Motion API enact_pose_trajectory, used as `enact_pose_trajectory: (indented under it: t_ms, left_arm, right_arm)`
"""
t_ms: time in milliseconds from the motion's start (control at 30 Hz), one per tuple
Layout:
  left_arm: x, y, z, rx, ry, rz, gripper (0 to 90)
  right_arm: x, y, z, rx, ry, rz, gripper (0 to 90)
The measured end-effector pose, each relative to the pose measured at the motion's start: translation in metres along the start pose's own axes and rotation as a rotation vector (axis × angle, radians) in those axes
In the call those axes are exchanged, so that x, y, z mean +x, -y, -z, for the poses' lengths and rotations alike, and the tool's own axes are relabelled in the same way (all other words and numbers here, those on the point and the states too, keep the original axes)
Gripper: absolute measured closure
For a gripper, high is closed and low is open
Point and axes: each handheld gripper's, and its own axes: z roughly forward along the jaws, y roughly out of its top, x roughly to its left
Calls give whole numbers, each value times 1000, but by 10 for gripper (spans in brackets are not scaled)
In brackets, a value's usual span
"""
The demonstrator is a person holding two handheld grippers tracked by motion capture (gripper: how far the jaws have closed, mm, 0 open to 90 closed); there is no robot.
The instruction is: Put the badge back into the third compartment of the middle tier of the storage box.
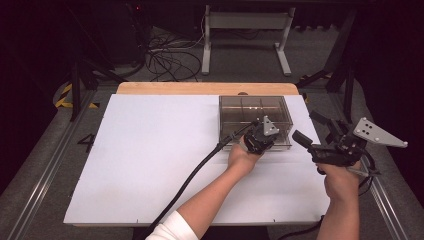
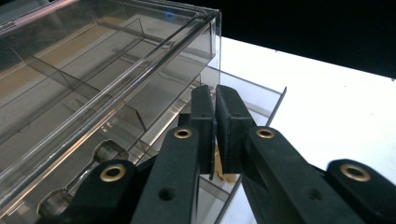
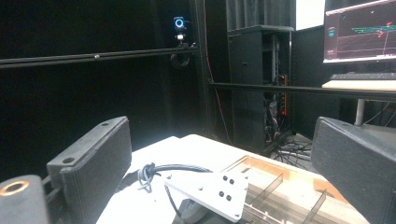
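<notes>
A clear plastic box (image 1: 255,112) with inner dividers stands at the far right of the white table top (image 1: 150,150). My left gripper (image 1: 257,131) is at the box's near side. In the left gripper view its jaws are shut (image 2: 215,135) on a thin clear lip of the lower tray (image 2: 254,98), which juts out under the upper part of the box (image 2: 93,70). My right gripper (image 1: 310,127) hangs wide open to the right of the box, above the table's right edge, with nothing between its pads (image 3: 93,158).
The right gripper view looks across the left gripper's grey plate (image 3: 210,191) and cable (image 3: 163,170) to the box's compartments (image 3: 280,186). A wooden strip (image 1: 207,88) borders the table's far edge. Cables (image 1: 170,60) and a stand (image 1: 245,35) are on the floor beyond.
</notes>
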Motion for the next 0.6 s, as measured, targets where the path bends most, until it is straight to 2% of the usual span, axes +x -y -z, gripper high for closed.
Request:
enact_pose_trajectory:
  t_ms: [367, 433, 600]
  left_arm:
    - [1, -7, 14, -36, 9, 1, 762]
    - [2, -8, 17, -52, 4, 0, 713]
    - [8, -8, 28, -104, 8, 23, 662]
  right_arm:
    - [0, 0, -2, 4, -1, 1, 60]
    - [1, 1, -3, 8, -4, 3, 60]
    - [1, 1, -4, 11, -4, 4, 60]
